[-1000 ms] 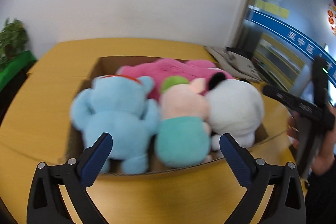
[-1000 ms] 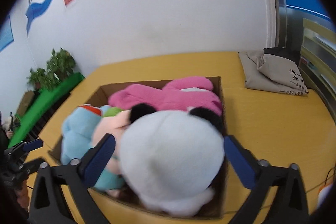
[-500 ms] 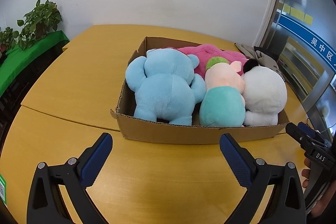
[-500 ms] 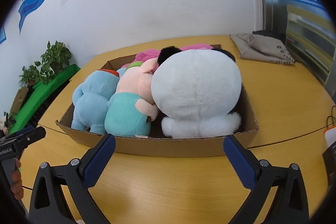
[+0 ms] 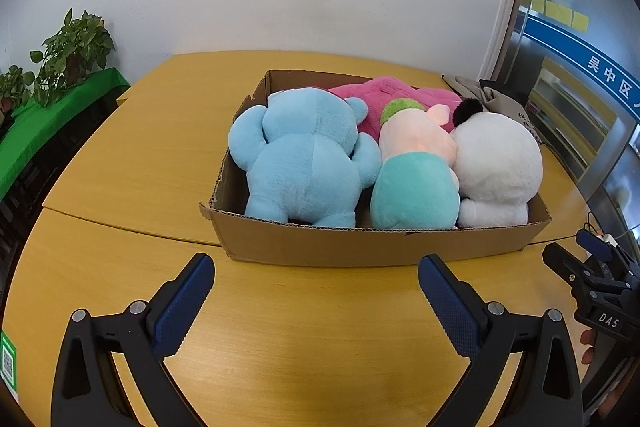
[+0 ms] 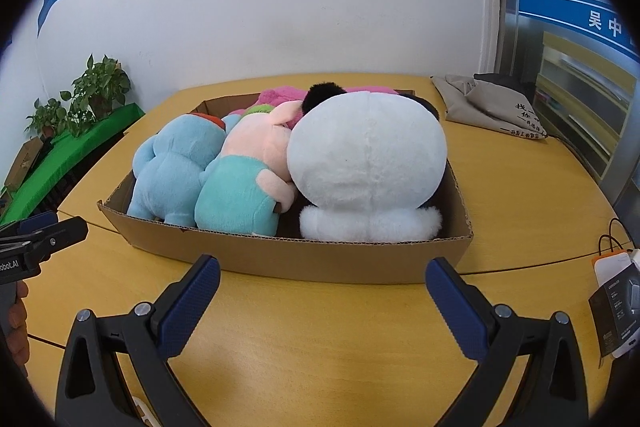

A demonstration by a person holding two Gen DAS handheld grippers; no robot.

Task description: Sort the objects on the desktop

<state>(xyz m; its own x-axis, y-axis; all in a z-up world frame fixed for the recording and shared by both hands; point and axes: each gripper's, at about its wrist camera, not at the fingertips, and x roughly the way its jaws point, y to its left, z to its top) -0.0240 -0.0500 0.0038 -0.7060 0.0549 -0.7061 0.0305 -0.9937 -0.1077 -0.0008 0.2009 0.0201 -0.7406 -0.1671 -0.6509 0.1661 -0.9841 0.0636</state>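
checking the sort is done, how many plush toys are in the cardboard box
4: blue plush at the left, pig plush in the middle, white plush at the right, pink plush behind them. Smaller ones could be hidden underneath.

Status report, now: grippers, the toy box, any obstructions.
Left gripper open, empty, short of the box. Right gripper open, empty. Cardboard box on table holds four plush toys, packed tight. Nothing between grippers and box.

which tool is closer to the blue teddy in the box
Left. The left tool faces the blue teddy; the right tool sits before the white plush.
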